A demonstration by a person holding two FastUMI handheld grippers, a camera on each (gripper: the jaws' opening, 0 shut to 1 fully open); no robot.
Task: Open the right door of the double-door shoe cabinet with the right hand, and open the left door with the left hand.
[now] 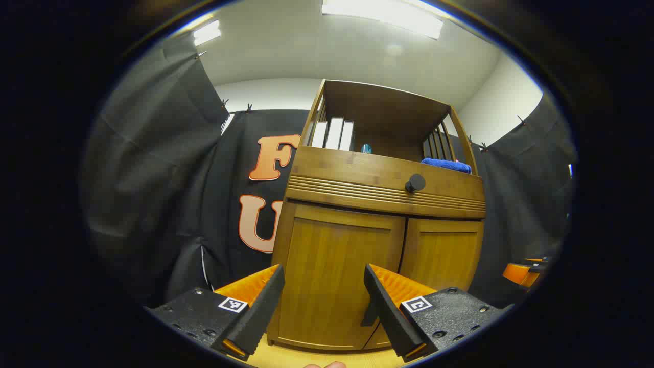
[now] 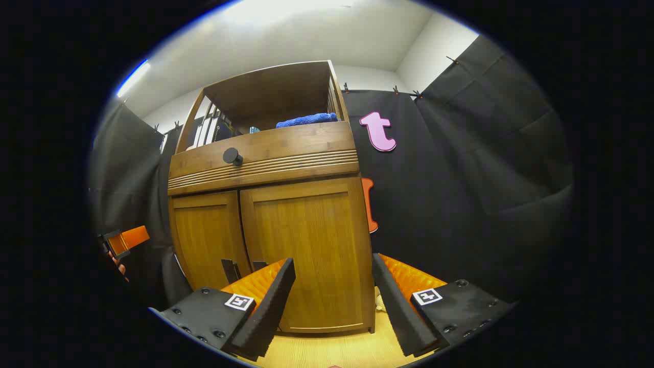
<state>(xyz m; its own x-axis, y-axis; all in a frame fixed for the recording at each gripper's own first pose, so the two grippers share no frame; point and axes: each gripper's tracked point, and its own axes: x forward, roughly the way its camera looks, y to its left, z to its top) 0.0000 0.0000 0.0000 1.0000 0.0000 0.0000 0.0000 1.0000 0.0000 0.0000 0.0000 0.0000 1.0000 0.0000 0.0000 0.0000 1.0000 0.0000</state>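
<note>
Shoe cabinet [image 1: 380,225] stands against the black cloth wall, on a light wooden floor [image 1: 317,358]. In the left gripper view, both lower doors are closed: left door [image 1: 340,271] large and near, right door [image 1: 442,253] beyond it. Above them a ribbed drawer front with a dark round knob [image 1: 415,182]; on the open shelf, white binders [image 1: 333,134] and a blue cloth [image 1: 447,164]. Left tongs [image 1: 323,309] spread wide, gripping nothing, framing the left door without touching it. The other tongs' orange body shows at the far right edge.

In the right gripper view, right door [image 2: 311,245] sits straight ahead, closed, left door [image 2: 207,235] beside it. Right tongs [image 2: 332,306] spread, empty, short of the door. Two small dark handles [image 2: 237,268] show near the doors' seam, low down.
</note>
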